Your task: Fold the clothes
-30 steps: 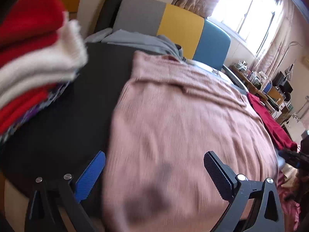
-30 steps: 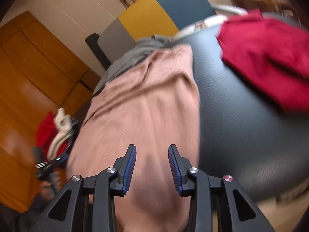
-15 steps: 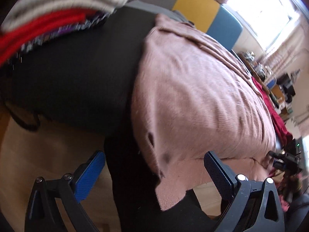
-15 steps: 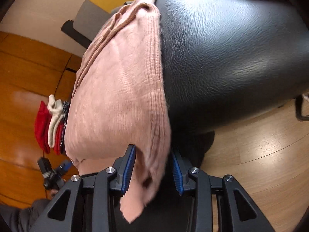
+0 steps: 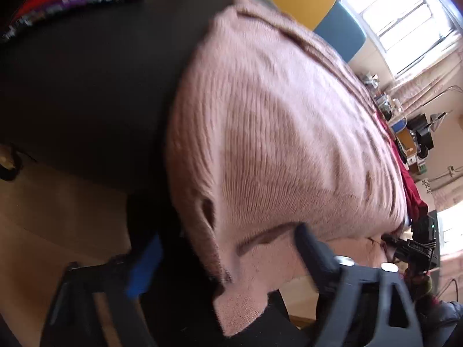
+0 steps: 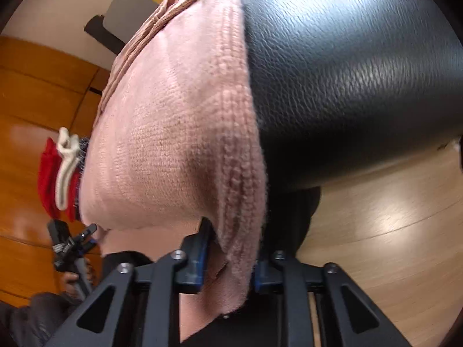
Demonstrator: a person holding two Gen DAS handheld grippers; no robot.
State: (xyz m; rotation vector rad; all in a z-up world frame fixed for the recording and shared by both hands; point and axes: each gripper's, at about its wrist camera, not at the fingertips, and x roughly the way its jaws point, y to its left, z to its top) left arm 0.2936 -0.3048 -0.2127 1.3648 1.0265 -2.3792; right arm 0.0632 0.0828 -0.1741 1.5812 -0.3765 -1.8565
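Here, sweater hem [image 6: 231, 248] between tool [image 6: 228, 263] pads.

black padded surface [image 6: 347, 72] | wooden floor [image 6: 390, 231] | window [image 5: 405, 14] | cluttered shelf, possibly [image 5: 405, 127]

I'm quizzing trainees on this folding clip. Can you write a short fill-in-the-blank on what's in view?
1. The sweater being folded is ___ in colour.
2. It lies on a ___ padded surface.
3. The right gripper is closing on the sweater's ___ edge.
4. The folded stack beside it is mostly ___.

Missing words: pink; black; hanging; red
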